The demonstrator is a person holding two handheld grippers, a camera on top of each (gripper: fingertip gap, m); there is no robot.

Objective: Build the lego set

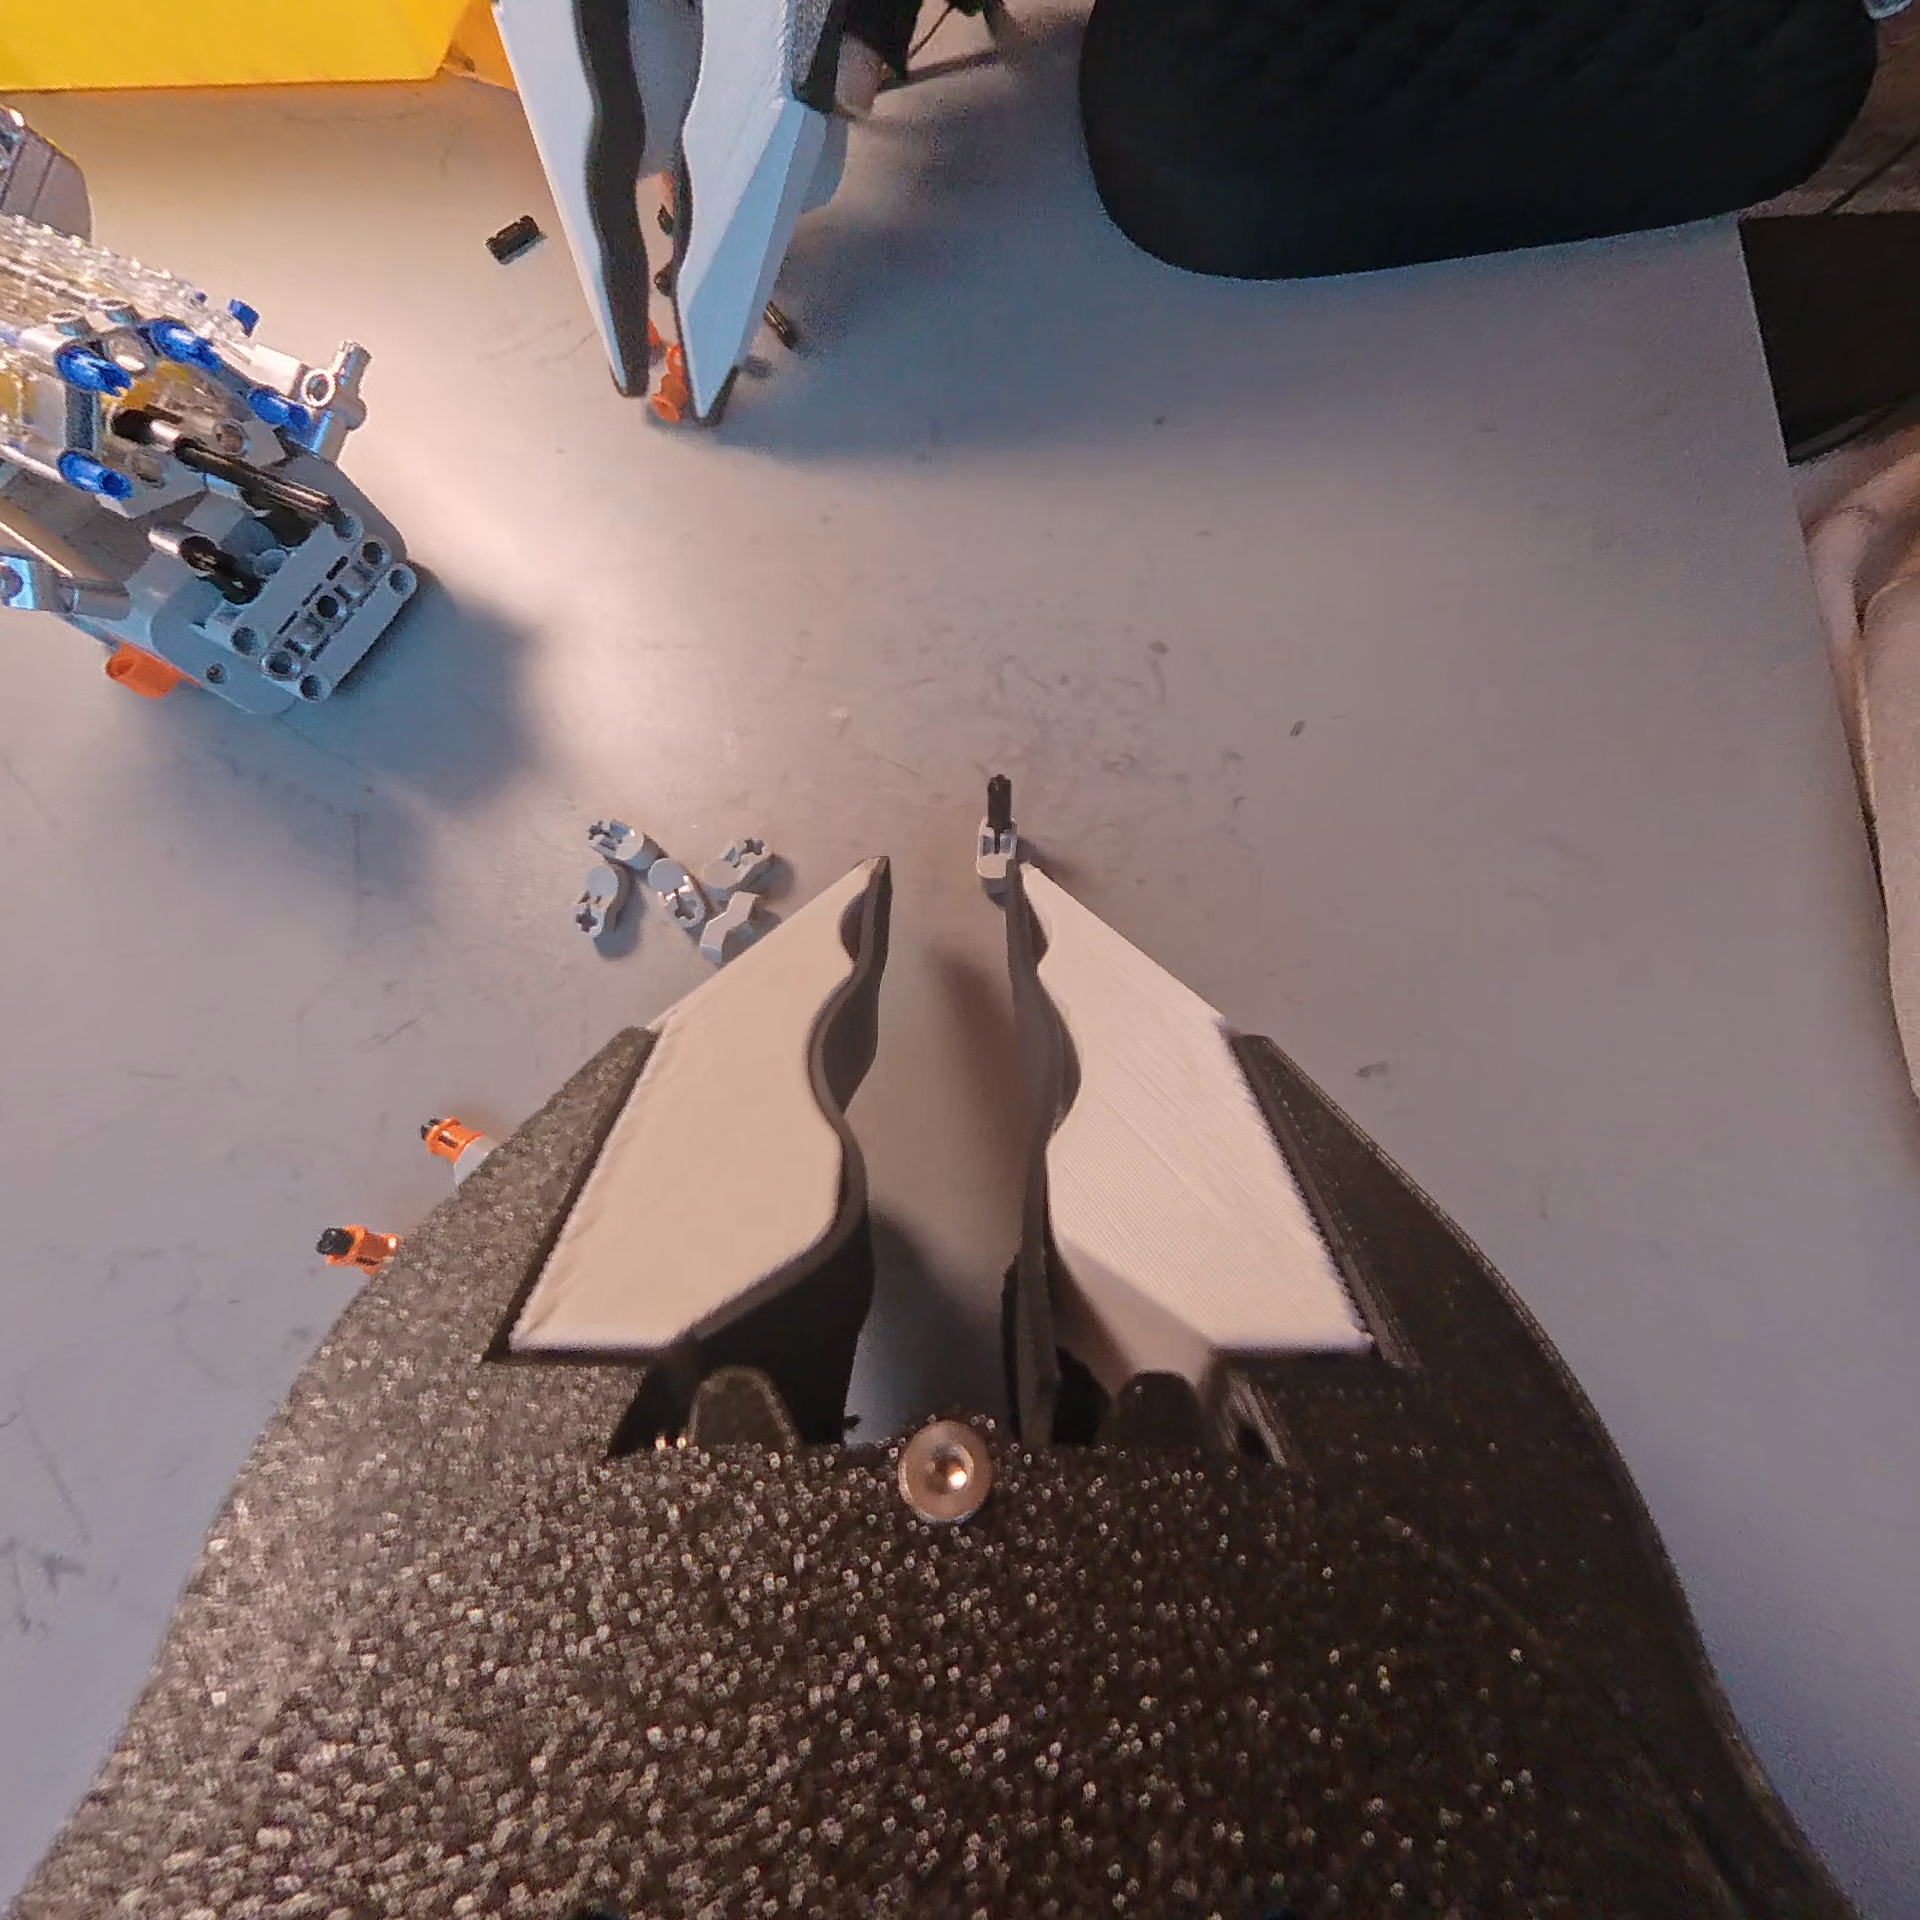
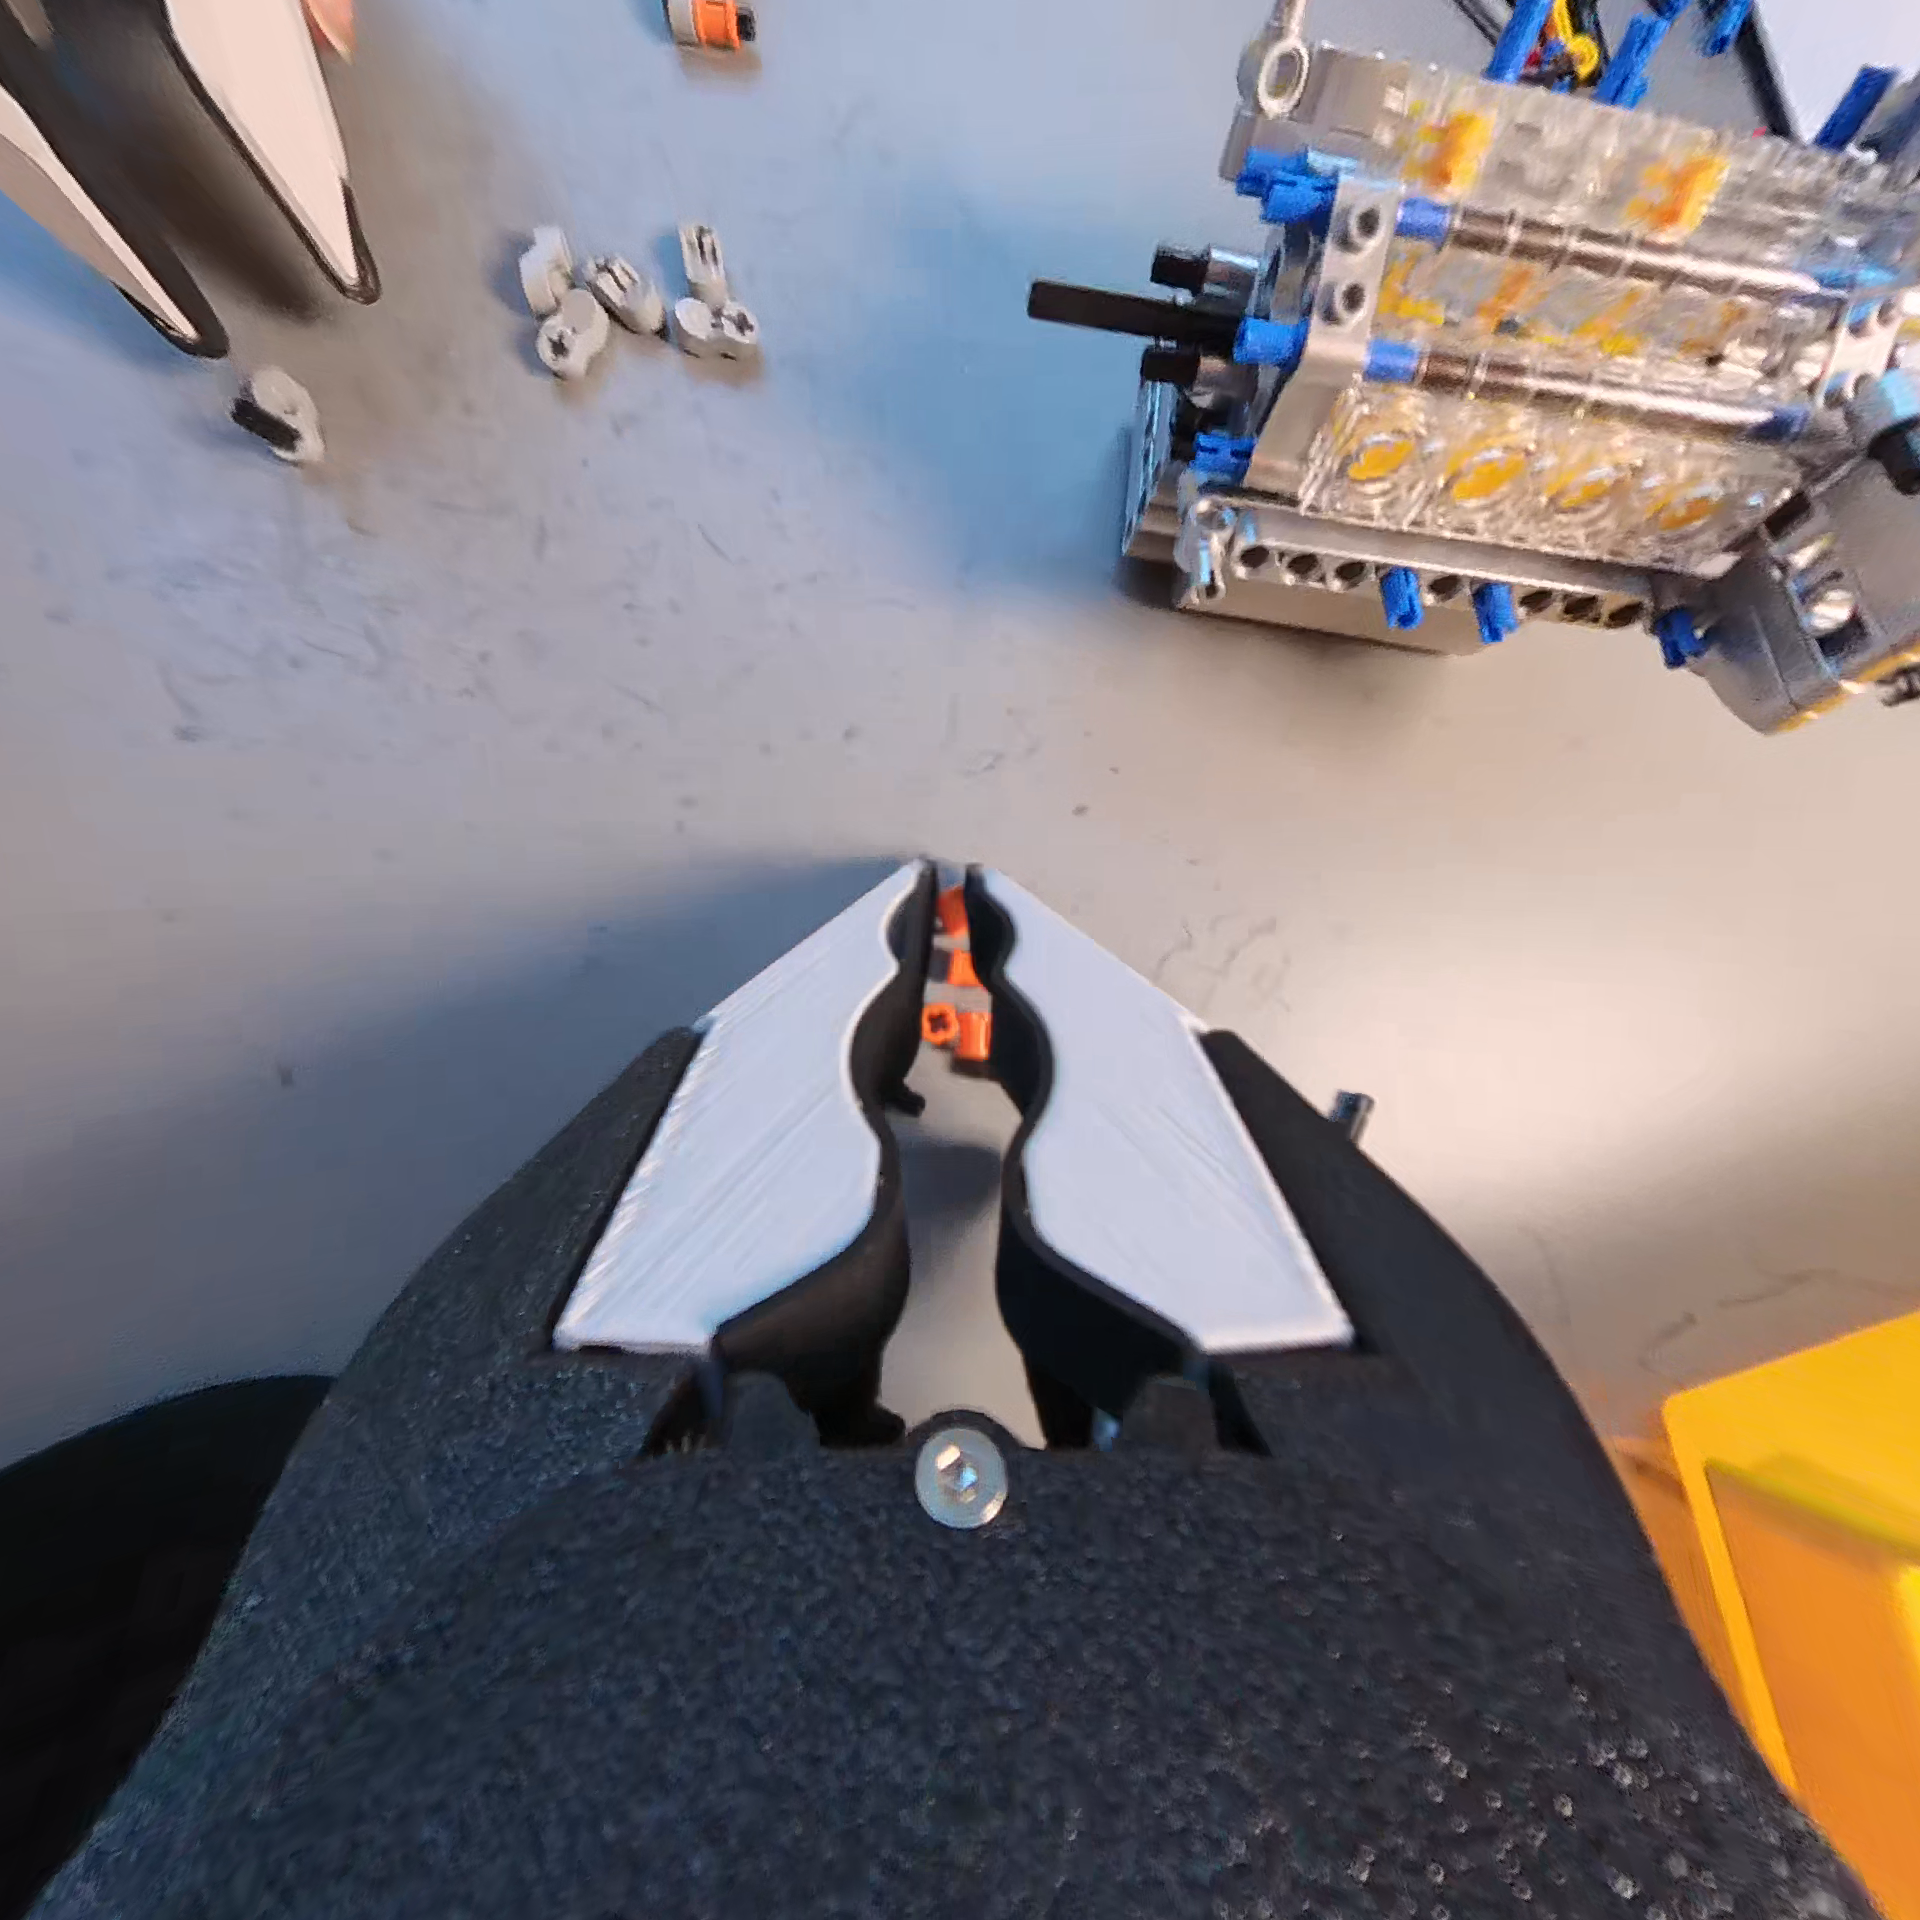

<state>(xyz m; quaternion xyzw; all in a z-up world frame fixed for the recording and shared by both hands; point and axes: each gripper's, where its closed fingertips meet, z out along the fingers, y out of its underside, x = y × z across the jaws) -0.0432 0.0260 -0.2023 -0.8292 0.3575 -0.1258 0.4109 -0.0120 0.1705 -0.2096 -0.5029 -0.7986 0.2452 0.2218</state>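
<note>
Left tongs [image 1: 948, 868] spread, low over grey desk [image 1: 1351, 644], small grey connector w/ black pin [image 1: 995, 844] touching right tip. Grey connector pile [image 1: 675, 883] just left. Right tongs [image 2: 945, 868] pinching orange pin [image 2: 954, 940], prob. above desk; brick model [image 2: 1507, 416] ahead-right.

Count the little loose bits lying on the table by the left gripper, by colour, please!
Grey pieces: 6 (five in a pile, one with a black peg right at the fingers of the left gripper)
Orange pieces: 2 ( and)
Total: 8
</note>
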